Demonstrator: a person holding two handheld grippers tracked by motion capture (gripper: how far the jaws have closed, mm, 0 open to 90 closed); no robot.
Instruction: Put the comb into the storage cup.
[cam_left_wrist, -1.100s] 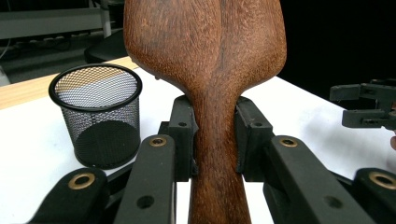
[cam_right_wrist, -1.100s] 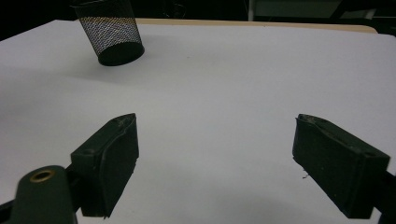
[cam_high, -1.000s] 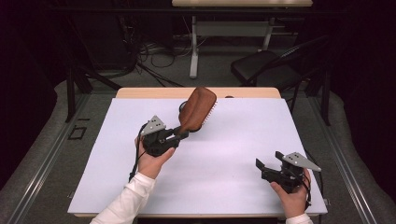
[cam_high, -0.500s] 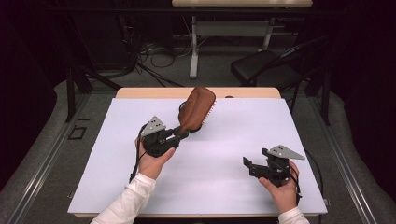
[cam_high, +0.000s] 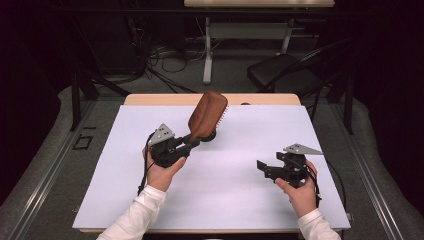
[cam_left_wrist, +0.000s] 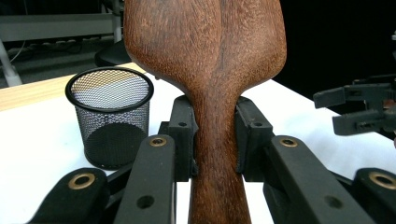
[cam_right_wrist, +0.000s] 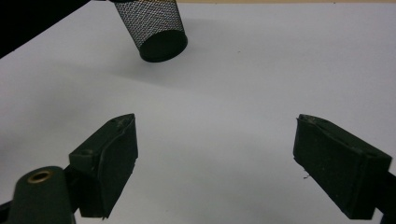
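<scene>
Right tool is sliding left across the white worktop since a second ago, jaws wide and empty, while I'm keeping the left tool clamped on the wooden hairbrush handle, head tilted up over the black mesh cup.

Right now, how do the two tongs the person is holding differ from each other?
The left tongs are shut on the wooden hairbrush at its handle, while the right tongs are open and hold nothing. The left tongs are raised with the brush head up beside the black mesh cup; the right tongs sit low over the bare white table, well away from the cup. Both are black two-jaw tools, one in each hand.
</scene>
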